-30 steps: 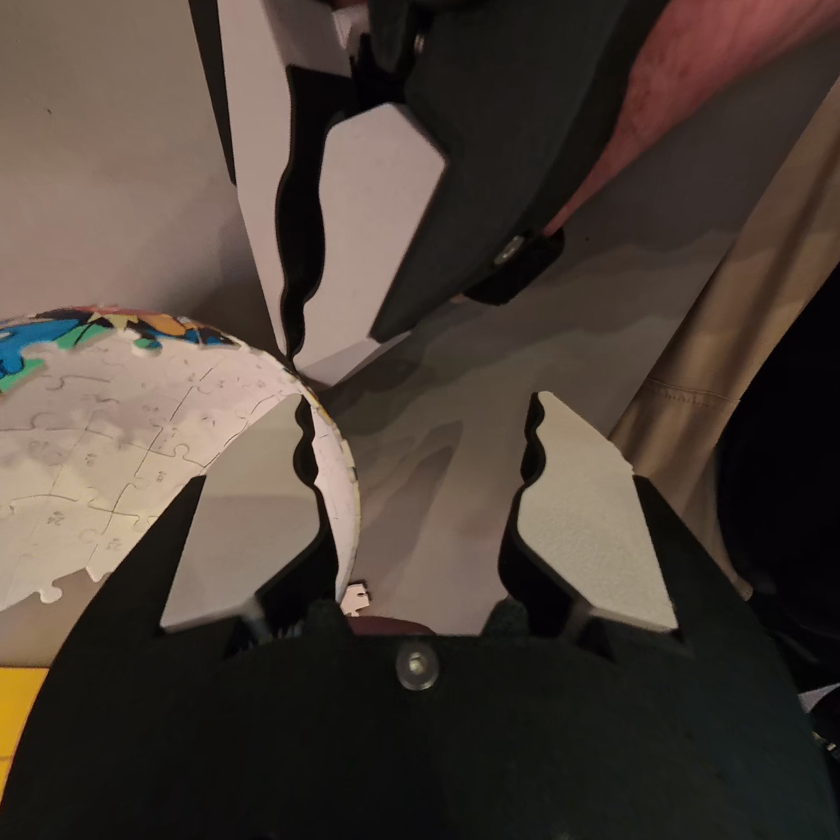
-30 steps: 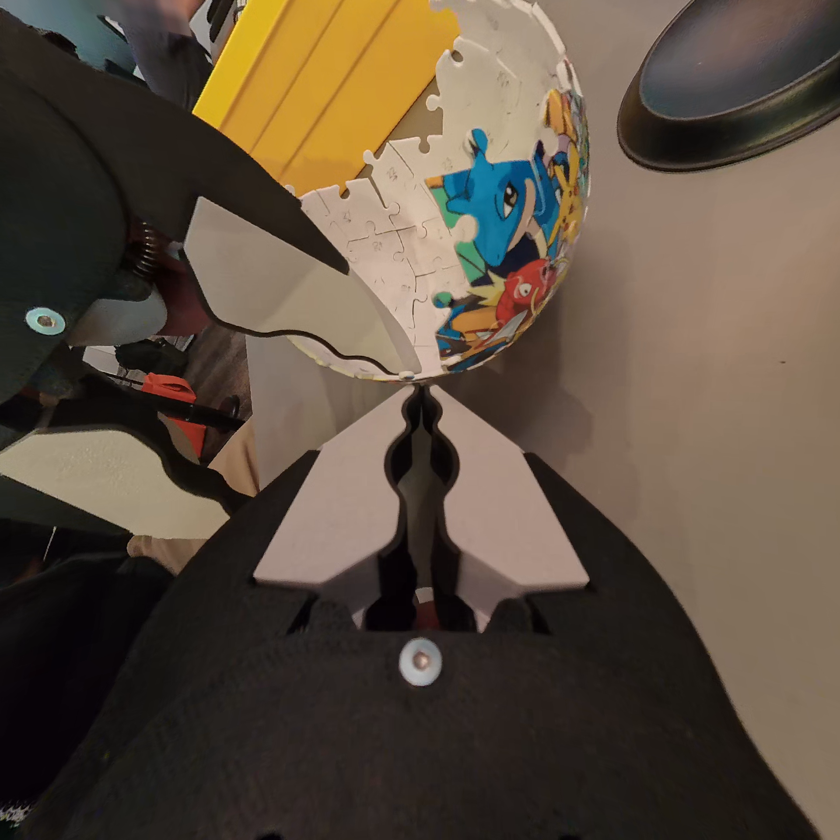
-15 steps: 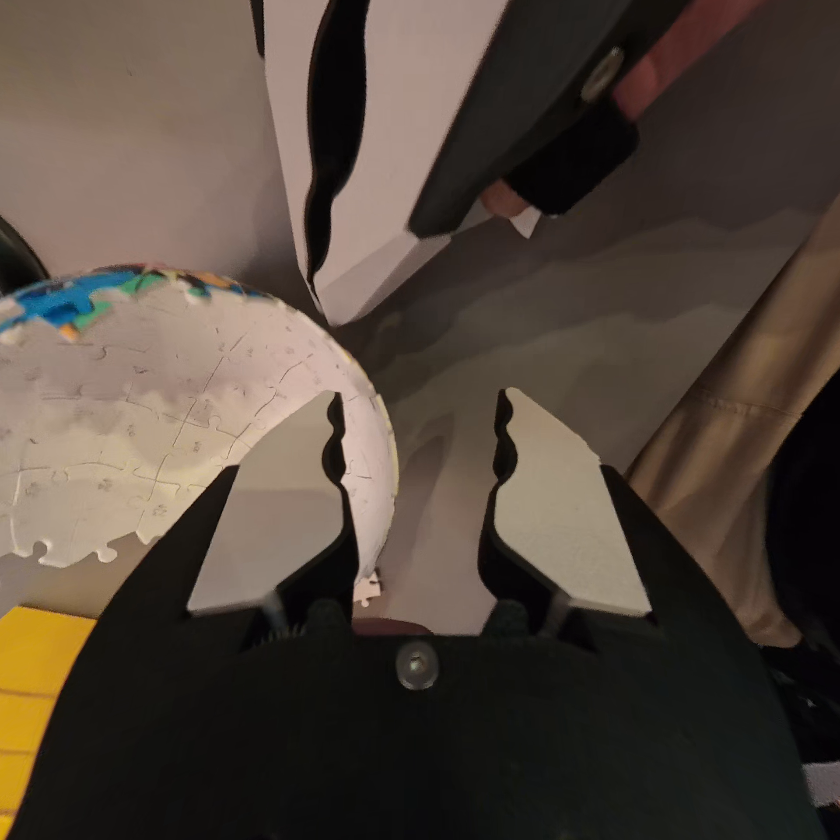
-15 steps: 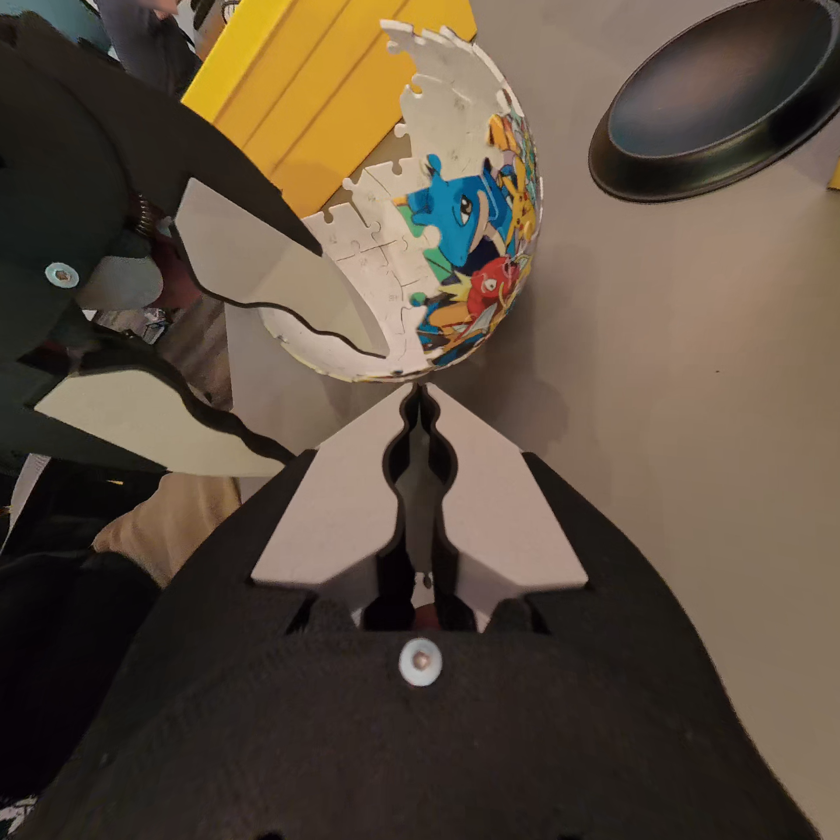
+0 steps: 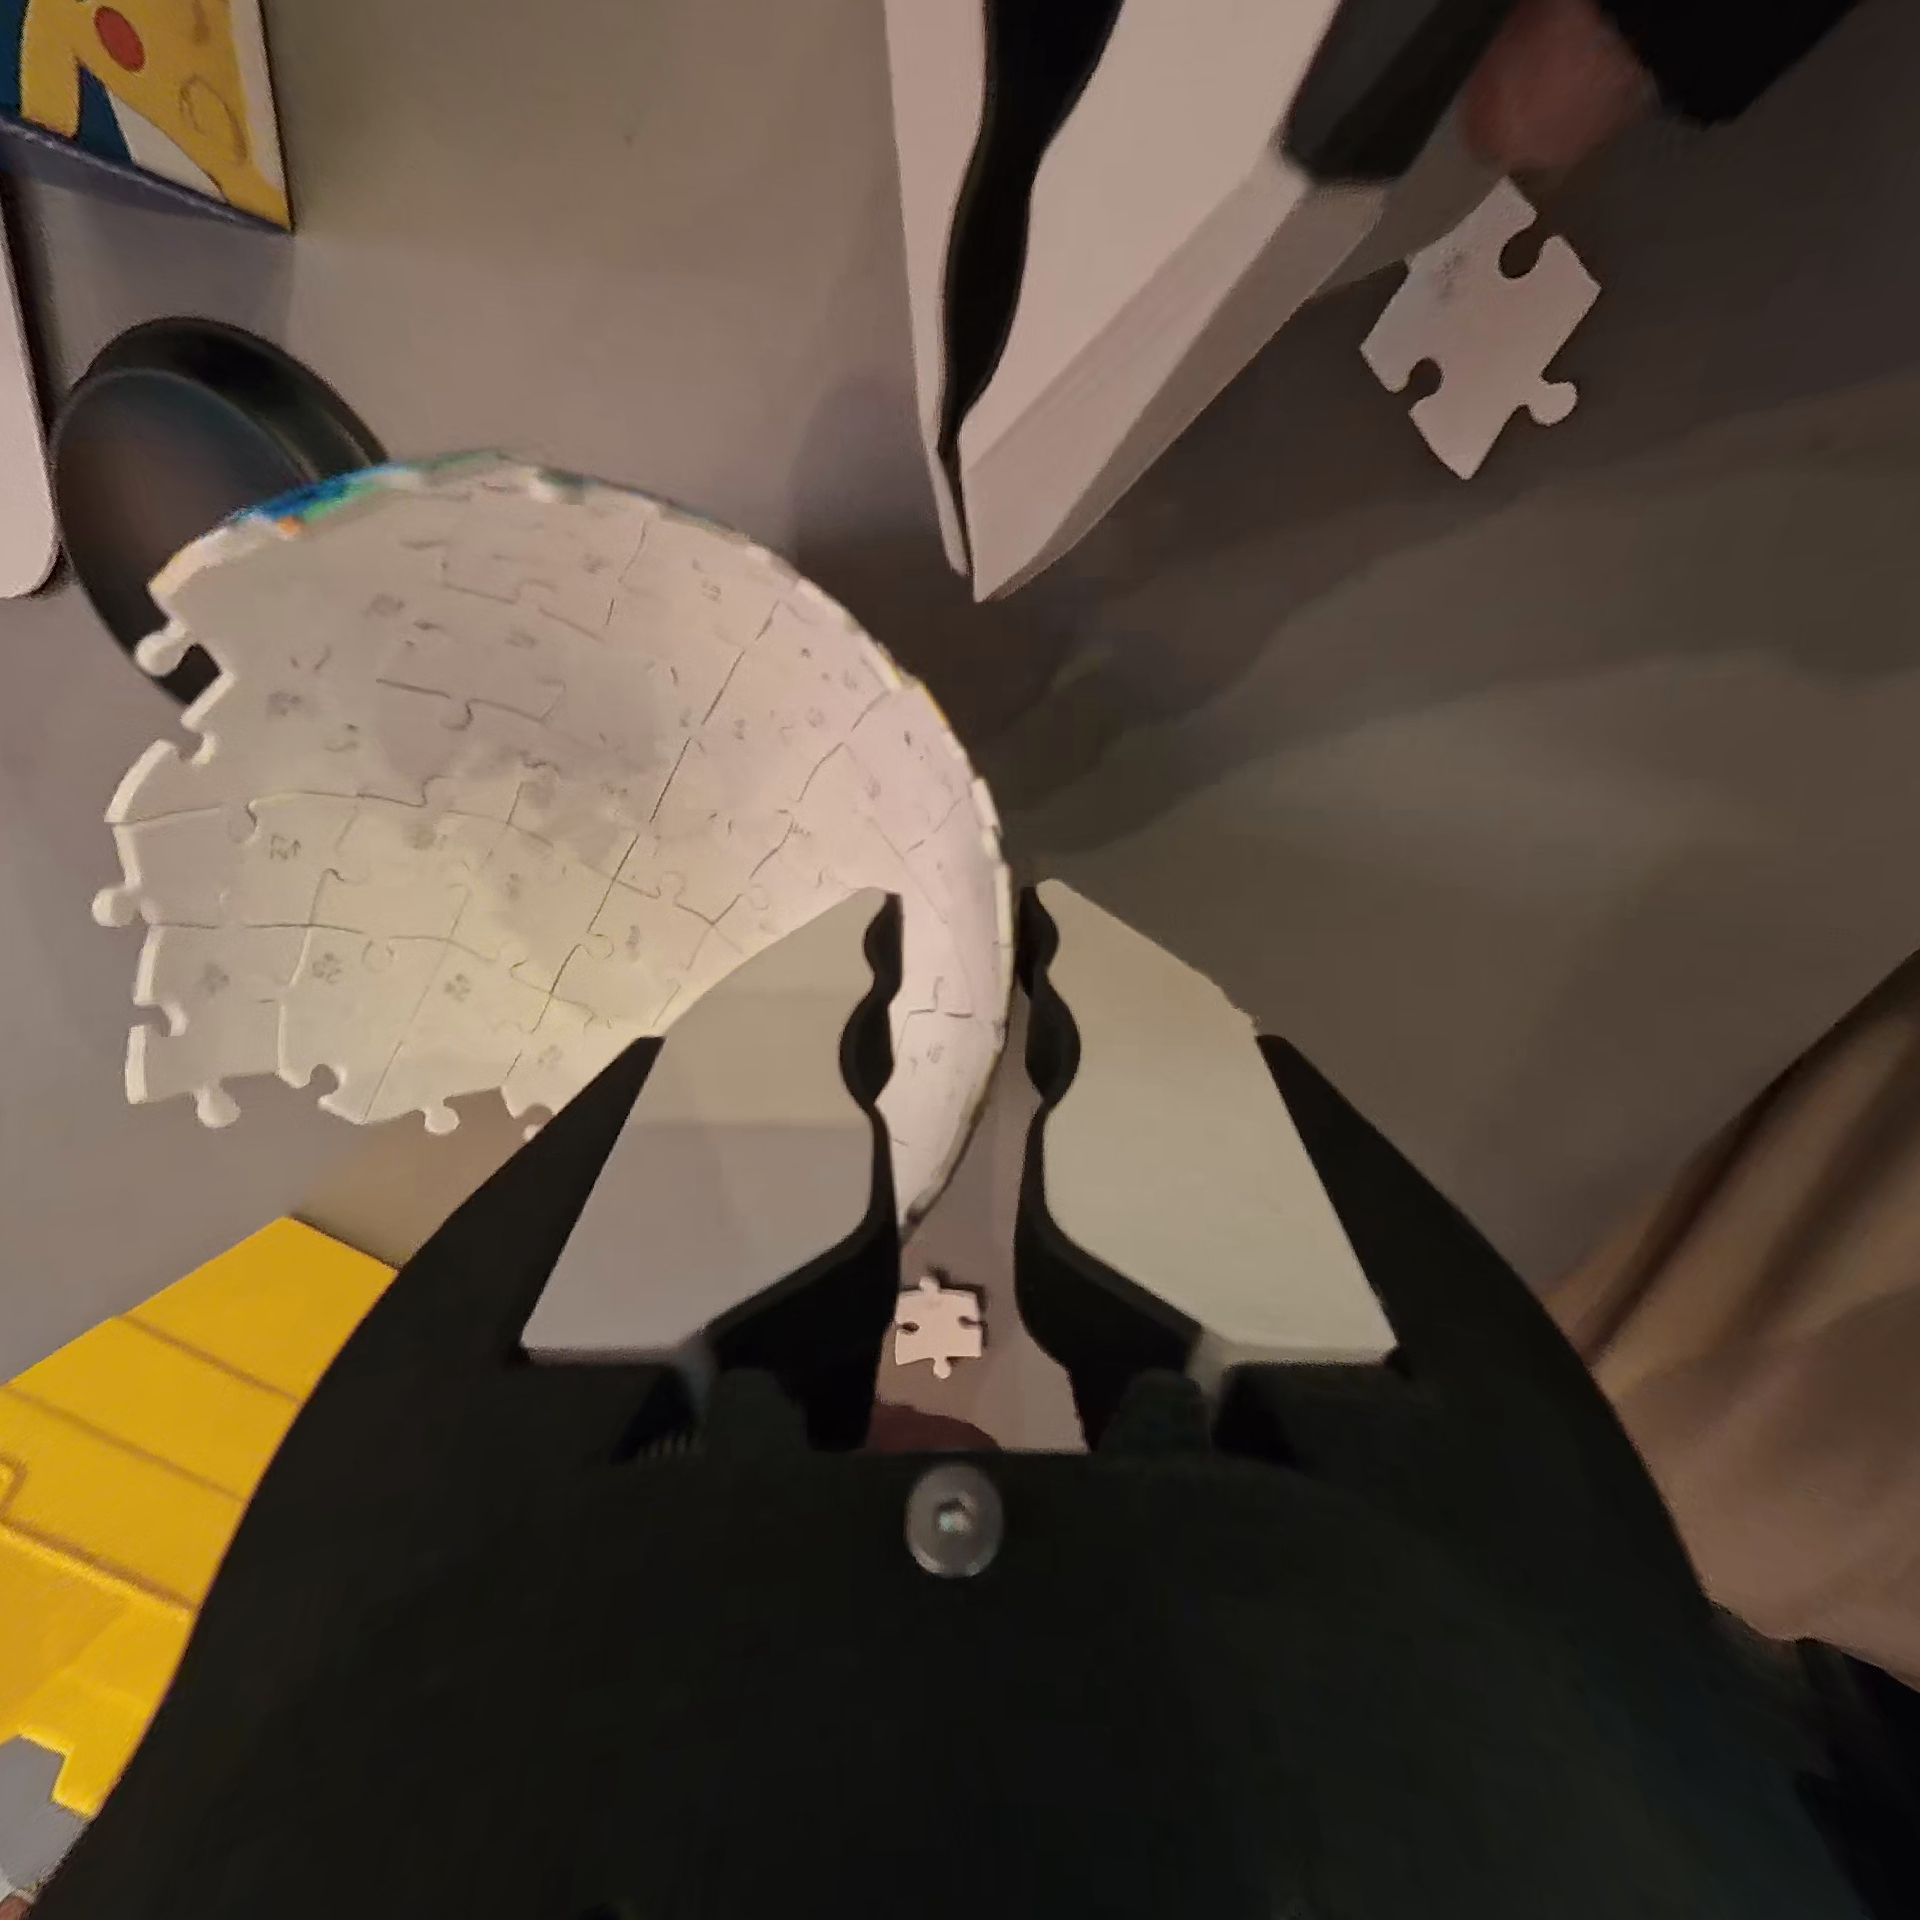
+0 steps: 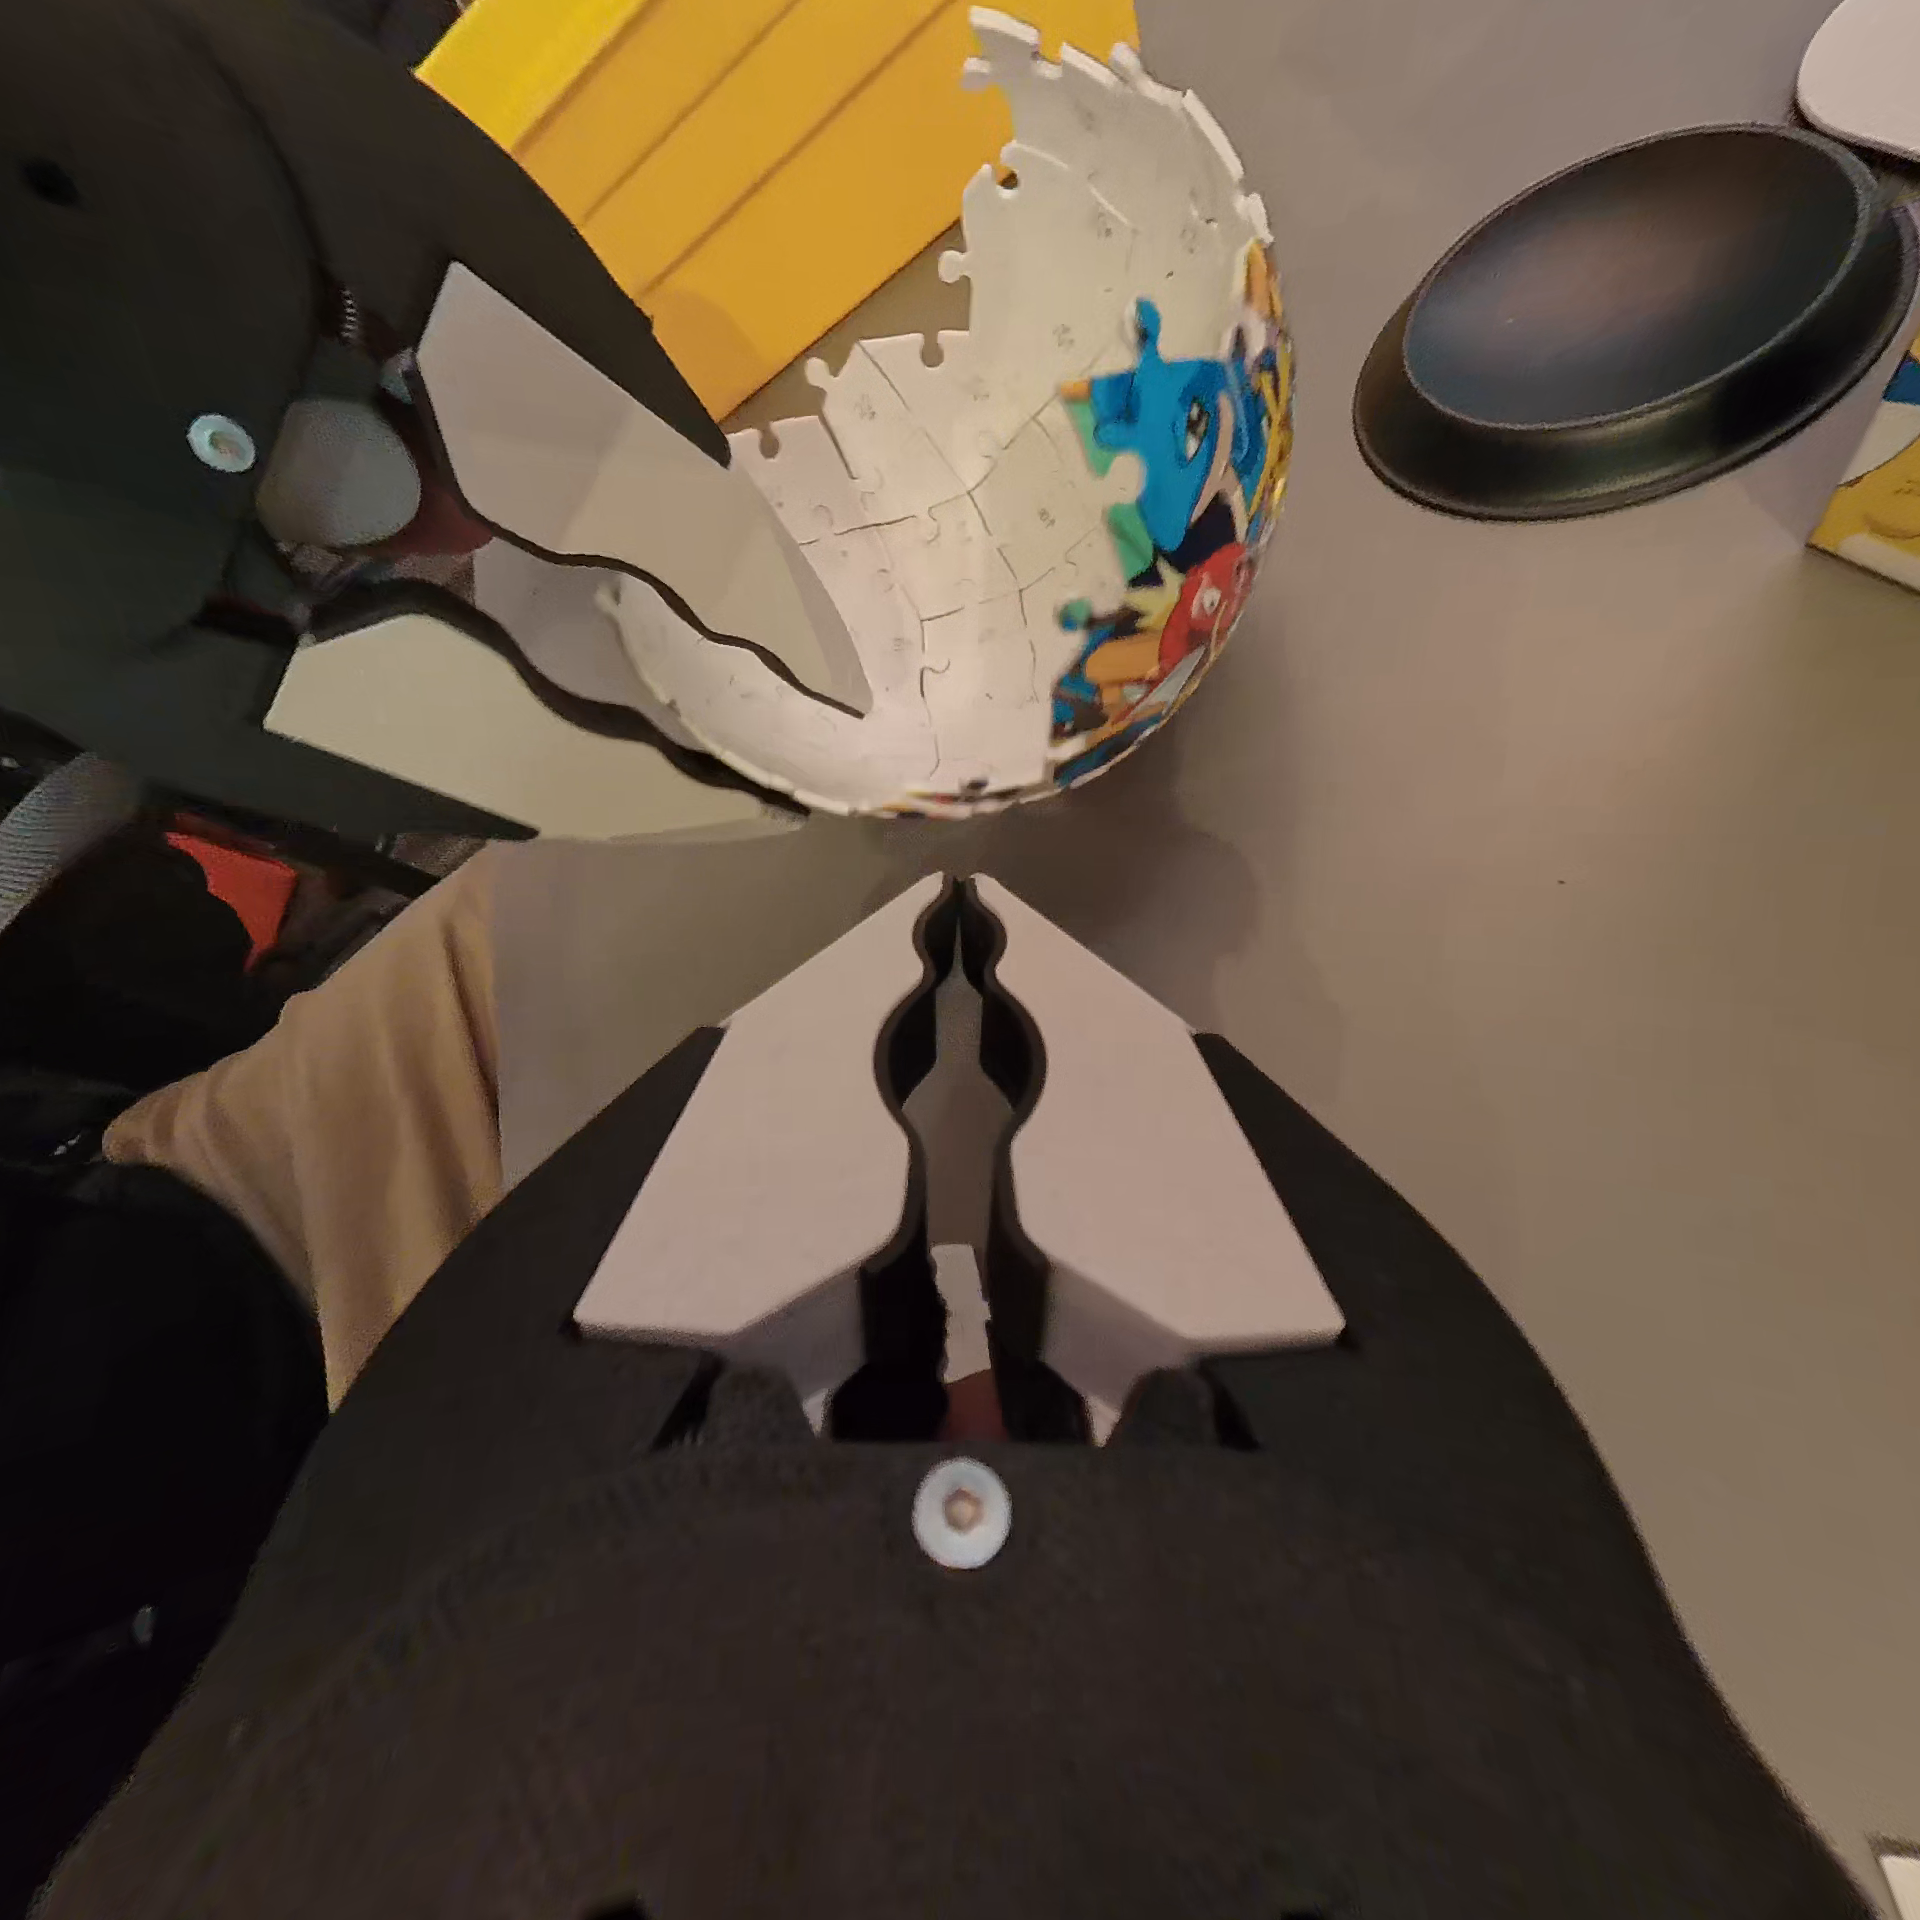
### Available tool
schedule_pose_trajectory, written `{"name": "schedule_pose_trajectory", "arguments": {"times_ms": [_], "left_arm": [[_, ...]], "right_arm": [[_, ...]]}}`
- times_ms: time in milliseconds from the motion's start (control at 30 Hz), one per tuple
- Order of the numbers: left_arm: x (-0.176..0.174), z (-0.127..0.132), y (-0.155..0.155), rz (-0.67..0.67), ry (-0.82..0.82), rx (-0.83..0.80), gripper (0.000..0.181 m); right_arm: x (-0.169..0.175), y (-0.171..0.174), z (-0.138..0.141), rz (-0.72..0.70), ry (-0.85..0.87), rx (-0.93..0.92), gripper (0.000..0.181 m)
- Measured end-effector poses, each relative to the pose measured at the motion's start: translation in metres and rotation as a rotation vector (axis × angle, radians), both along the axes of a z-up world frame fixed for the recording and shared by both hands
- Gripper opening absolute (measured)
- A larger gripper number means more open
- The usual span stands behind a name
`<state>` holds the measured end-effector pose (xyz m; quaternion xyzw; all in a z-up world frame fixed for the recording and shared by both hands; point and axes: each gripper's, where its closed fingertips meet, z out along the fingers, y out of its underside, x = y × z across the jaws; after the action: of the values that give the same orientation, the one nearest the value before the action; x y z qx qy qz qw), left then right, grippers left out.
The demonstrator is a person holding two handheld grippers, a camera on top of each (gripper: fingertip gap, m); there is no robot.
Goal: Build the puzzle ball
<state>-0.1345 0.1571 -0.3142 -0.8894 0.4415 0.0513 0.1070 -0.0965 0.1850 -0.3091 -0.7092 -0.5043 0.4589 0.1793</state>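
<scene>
1. Grey-padded left gripper [image 5: 956, 914] straddles the rim of the half-built puzzle ball [image 5: 540, 821], apparently pinching it.
2. Right gripper [image 6: 956, 883] has its tips together, just near of the ball.
3. Loose puzzle piece [image 5: 1475, 332] lies far right on the grey table [image 5: 1455, 779].

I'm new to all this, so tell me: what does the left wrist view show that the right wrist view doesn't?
Only the left view shows the loose white puzzle pieces on the grey table. Only the right view shows the ball's coloured cartoon outside. Both show the half-built puzzle ball, the left gripper pinching its rim, the shut right gripper, the black dish and yellow box.
</scene>
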Motion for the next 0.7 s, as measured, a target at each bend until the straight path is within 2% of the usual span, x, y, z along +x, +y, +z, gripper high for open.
{"name": "schedule_pose_trajectory", "arguments": {"times_ms": [367, 700], "left_arm": [[-0.027, 0.008, 0.001, -0.002, -0.005, 0.000, 0.021], [-0.035, 0.012, -0.002, -0.017, -0.057, -0.040, 0.022]], "right_arm": [[0.014, 0.023, 0.009, -0.024, 0.033, 0.018, 0.000], [0.009, 0.016, 0.007, 0.013, 0.043, 0.017, 0.001]]}}
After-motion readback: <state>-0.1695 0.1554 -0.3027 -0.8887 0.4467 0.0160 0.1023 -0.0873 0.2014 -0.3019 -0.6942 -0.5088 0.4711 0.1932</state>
